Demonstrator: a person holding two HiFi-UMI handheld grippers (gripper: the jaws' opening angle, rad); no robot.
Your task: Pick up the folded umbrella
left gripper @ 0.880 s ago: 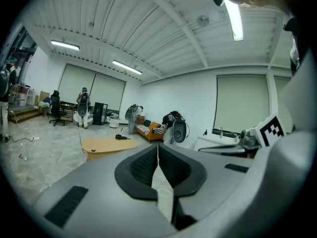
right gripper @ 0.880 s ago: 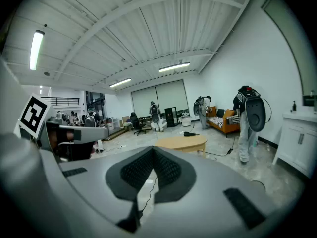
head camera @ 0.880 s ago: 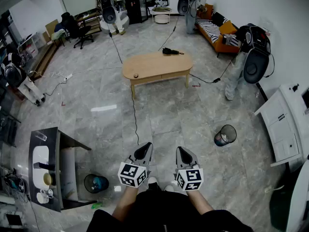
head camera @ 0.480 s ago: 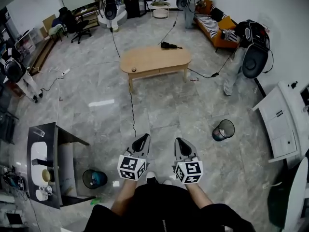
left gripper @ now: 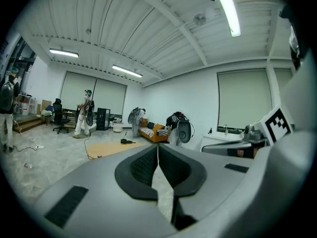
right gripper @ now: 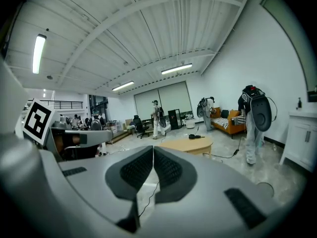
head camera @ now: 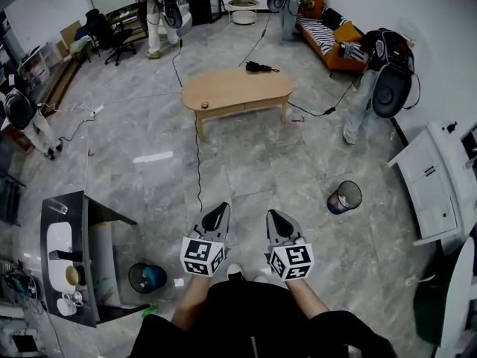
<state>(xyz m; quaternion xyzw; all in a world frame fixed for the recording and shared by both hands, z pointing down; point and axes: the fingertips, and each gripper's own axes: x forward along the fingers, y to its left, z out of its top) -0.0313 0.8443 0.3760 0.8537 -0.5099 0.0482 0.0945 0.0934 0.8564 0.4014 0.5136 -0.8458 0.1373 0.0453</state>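
Folded umbrella (head camera: 260,67) lies flat on the far edge of the oval wooden worktop (head camera: 231,92), black and compact; it is well apart from me, across a wide stretch of grey tiled floor (head camera: 246,162), so I judge the task to be at the approach, with no reach possible from where I stand; the left gripper (head camera: 221,209) and the right gripper (head camera: 271,215) hang side by side just ahead of my body, noses forward and a little down, which I take as a carrying posture for walking, not for grasping; both have their jaws together with nothing between them, each gripper view showing the ribbed pads meeting at the tip, which makes sense while there is nothing to hold; both gripper views frame the worktop beyond the jaws, so the aim is roughly right; a thin cable (head camera: 197,162) runs along the floor from the worktop's near side toward my feet, and a waste bin (head camera: 344,200) stands off to the right, so I would keep my path between them; a person (head camera: 376,80) stands near the worktop's right end, not touching it; a small dark thing (head camera: 205,104) sits at the worktop's near left, apart from the umbrella; I expect the jaws will need opening before the umbrella comes within reach.
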